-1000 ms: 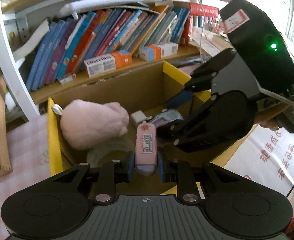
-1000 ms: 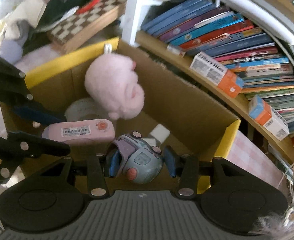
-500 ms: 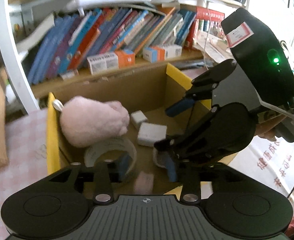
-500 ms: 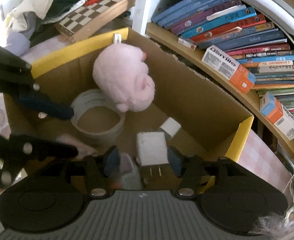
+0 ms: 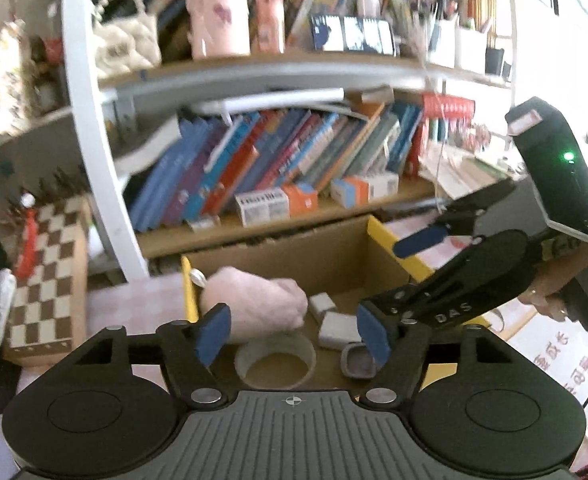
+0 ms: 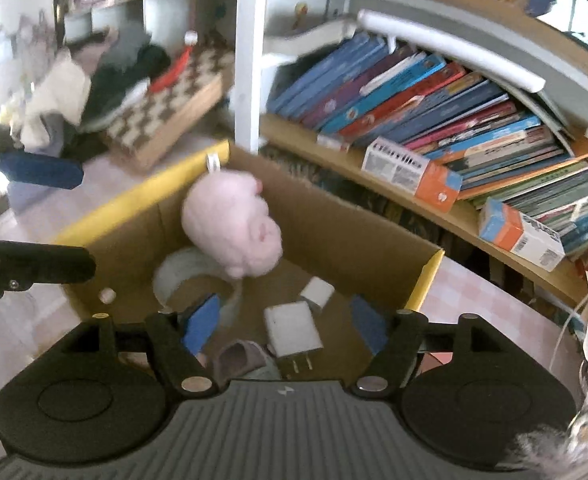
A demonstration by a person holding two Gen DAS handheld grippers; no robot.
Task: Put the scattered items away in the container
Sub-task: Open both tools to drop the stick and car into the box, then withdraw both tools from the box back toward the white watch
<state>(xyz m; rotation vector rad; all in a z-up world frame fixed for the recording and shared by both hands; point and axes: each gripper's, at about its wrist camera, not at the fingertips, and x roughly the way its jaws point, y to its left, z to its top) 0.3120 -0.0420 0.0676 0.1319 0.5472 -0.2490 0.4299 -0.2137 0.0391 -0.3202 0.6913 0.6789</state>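
Note:
A cardboard box (image 5: 294, 256) with yellow flap edges holds a pink plush (image 5: 254, 304), a tape roll (image 5: 276, 362), a white charger (image 5: 337, 330), a small white cube (image 5: 321, 304) and a purple-grey round toy (image 5: 357, 362). My left gripper (image 5: 292, 334) hovers above the box, its jaws opening, with nothing pressed between the pads. In the right wrist view my right gripper (image 6: 285, 326) also hangs over the box (image 6: 333, 232), jaws opening and empty, above the charger (image 6: 292, 330) and the round toy (image 6: 242, 358). The plush (image 6: 234, 228) leans on the far wall. The pink barcoded bar is hidden.
A bookshelf (image 5: 254, 224) with leaning books and small cartons runs just behind the box. A white post (image 6: 248, 60) stands at its corner. A chessboard (image 5: 42, 280) and a clothes pile (image 6: 106, 68) lie to the left. Pink checked cloth (image 6: 485, 312) surrounds the box.
Both grippers opened: the left let go of the pink barcoded bar, the right let go of the round toy, and both items dropped into the box. Both grippers then rose and tilted up.

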